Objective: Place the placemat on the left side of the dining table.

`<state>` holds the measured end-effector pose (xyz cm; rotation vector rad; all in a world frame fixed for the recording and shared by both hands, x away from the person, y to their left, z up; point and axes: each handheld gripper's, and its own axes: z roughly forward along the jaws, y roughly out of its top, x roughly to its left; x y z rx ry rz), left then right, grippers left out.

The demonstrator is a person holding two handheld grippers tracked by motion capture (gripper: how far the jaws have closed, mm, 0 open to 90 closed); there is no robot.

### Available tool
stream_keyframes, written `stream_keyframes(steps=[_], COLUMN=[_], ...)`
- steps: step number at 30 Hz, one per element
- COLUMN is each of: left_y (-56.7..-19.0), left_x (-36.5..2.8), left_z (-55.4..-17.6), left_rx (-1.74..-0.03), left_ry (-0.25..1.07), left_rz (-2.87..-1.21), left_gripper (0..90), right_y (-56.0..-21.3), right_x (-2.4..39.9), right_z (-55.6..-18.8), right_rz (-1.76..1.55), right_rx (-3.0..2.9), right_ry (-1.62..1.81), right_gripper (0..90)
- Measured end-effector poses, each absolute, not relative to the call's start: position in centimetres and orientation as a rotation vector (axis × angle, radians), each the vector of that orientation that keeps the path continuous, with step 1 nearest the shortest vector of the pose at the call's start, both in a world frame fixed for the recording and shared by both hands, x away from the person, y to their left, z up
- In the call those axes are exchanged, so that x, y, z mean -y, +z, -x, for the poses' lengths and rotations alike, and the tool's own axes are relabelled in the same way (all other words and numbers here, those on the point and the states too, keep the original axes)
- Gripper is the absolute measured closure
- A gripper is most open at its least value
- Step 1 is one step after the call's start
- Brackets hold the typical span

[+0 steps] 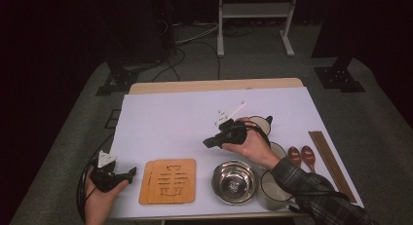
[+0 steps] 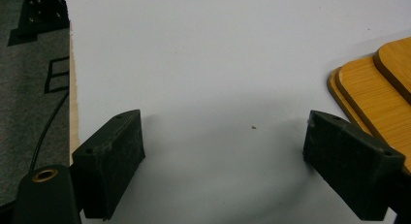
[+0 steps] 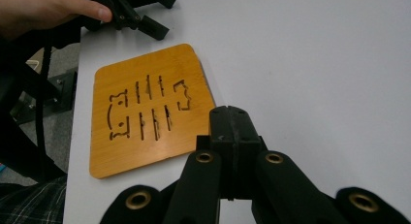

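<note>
At the near edge of the white-covered counter (image 1: 160,113), toward its left corner, lie two stacked orange bamboo trivets with slot cut-outs (image 1: 168,180). The left hand-held gripper (image 1: 127,174) rests just beside them with jaws wide apart and empty. The right hand-held gripper (image 1: 208,142), jaws pressed together on nothing, hovers mid-counter pointing toward the trivets; it seems to be approaching and must open before any grasp.

An orange-brown wooden trivet (image 1: 168,180) with cut-out slots lies on a white table cover (image 1: 175,118), near a plaid sleeve (image 1: 311,191).
</note>
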<state>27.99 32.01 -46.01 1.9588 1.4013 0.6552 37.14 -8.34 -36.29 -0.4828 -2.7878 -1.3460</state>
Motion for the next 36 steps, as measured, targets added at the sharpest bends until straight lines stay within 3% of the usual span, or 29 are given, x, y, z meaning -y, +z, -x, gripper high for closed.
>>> stream_keyframes(steps=[36], left_y=[-46.0], left_x=[-32.0], left_z=[-28.0], left_rx=[-1.404], left_ry=[0.650], left_rz=[-1.958], left_gripper=[13.2], right_y=[-39.7], right_x=[3.2], right_z=[-36.6], right_rz=[0.344], right_rx=[2.785], right_ry=[-1.235], right_gripper=[89.5])
